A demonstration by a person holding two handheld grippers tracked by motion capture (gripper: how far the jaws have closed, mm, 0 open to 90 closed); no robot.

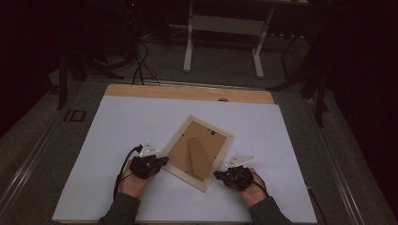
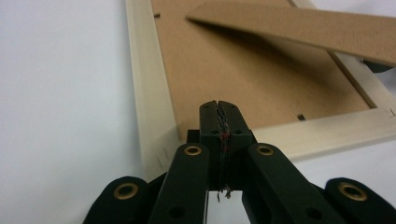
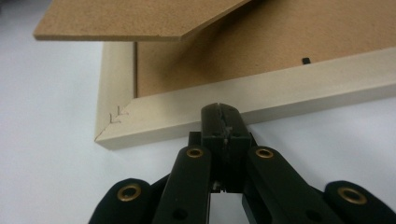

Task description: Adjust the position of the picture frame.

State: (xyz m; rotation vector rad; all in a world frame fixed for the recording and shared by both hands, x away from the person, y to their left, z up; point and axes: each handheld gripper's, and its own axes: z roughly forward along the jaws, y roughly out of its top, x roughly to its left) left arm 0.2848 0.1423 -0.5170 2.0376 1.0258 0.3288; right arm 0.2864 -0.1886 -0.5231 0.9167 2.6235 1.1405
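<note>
My left gripper [image 1: 162, 161] and right gripper [image 1: 219, 175] flank the frame [image 1: 199, 146] on the bench [image 1: 117, 122]. Both jaws are pressed together, empty. The frame lies face down.

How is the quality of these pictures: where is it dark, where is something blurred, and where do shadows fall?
High view: dim overall, the room behind nearly black, the white table top brightest. Left gripper view: the left tool is sharp, the raised cardboard stand is soft and casts a shadow on the backing of the picture frame. Right gripper view: the frame's near rail is clear, the stand above is blurred.

No readable text, labels or signs.
</note>
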